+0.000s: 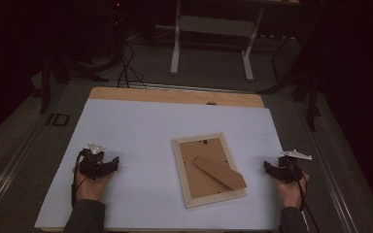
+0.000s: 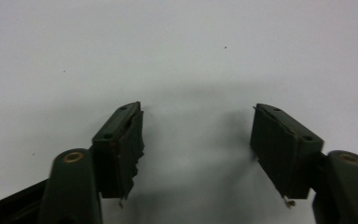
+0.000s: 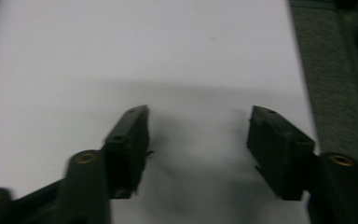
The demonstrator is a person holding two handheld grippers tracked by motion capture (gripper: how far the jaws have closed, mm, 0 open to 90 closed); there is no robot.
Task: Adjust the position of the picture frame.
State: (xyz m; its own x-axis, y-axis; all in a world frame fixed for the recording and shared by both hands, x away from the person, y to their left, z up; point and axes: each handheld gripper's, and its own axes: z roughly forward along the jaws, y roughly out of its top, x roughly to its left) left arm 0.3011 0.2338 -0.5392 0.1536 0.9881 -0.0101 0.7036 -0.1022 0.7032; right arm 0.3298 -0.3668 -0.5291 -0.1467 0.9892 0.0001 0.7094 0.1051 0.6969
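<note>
Picture frame [image 1: 209, 170] face-down, stand up, on white sheet [image 1: 141, 126] over wood table [image 1: 175, 94]. Left gripper [image 1: 108, 164] well left of frame, right gripper [image 1: 271, 167] just right; both jaws apart, empty. Room dark, background indistinct.

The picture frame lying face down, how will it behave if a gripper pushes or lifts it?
The picture frame lies flat, so it would probably slide rather than tip. Its cardboard stand looks thin and may flex or swing open. It seems light and rigid.
</note>
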